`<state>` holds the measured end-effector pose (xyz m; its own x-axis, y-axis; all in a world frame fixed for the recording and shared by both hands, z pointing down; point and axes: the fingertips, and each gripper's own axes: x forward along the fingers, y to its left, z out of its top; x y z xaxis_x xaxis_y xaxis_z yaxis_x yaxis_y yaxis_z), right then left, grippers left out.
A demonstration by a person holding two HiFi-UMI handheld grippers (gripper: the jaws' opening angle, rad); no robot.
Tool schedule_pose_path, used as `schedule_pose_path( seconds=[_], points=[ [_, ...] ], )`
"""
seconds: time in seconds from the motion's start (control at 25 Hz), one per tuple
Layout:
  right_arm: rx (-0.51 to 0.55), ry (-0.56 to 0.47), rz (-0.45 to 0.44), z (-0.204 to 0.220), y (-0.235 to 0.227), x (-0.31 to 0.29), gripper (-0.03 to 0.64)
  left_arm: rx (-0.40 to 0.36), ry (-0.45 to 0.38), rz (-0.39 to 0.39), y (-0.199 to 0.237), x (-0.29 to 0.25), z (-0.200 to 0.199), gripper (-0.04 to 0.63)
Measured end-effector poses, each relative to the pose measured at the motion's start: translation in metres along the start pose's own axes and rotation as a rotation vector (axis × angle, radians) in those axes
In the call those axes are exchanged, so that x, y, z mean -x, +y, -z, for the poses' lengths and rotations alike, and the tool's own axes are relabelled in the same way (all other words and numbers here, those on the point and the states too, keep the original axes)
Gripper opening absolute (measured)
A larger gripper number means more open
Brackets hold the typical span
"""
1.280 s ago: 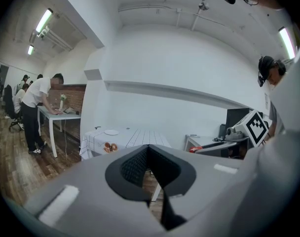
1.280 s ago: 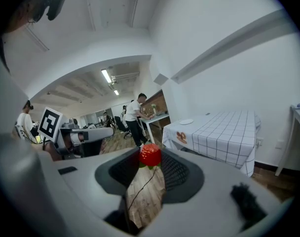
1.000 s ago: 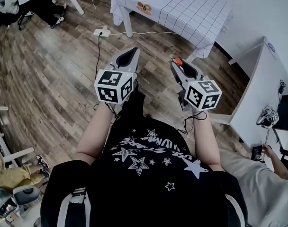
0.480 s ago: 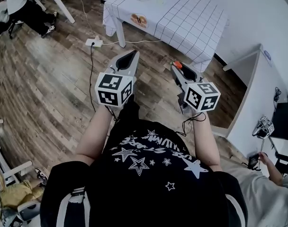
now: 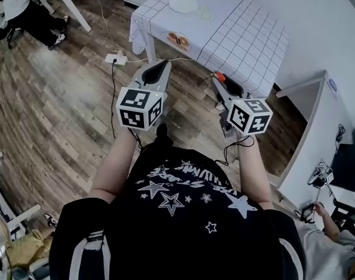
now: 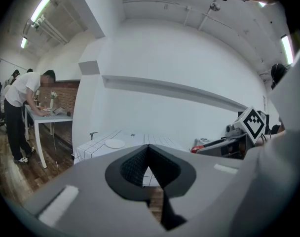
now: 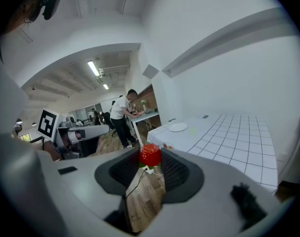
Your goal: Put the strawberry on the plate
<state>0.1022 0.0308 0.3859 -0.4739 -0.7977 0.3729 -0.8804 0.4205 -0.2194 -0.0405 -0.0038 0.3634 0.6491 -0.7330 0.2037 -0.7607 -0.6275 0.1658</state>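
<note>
Strawberry [image 7: 150, 155], probably light, soft and easily bruised, is pinched by its sides in the right gripper [image 5: 220, 79], centre frame; left gripper [image 6: 148, 148] is clenched, empty.

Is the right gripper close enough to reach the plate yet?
Probably not yet: the right gripper, holding the strawberry, is over the floor beside the table, and the plate lies far across it.

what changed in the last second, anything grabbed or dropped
The checked table and its plate have slid further into the head view, nearer the grippers, as the person approaches. Nothing was taken or released: the right gripper still holds the strawberry, the left gripper stays shut and empty.
</note>
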Motion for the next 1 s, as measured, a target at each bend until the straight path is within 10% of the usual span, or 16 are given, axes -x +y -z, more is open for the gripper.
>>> schedule_pose_path(
  seconds=[1.0],
  points=[
    [-0.043, 0.045, 0.061, -0.038, -0.027, -0.129, 0.143, 0.031, 0.049, 0.059, 0.116, -0.071, -0.011, 0.009]
  ],
)
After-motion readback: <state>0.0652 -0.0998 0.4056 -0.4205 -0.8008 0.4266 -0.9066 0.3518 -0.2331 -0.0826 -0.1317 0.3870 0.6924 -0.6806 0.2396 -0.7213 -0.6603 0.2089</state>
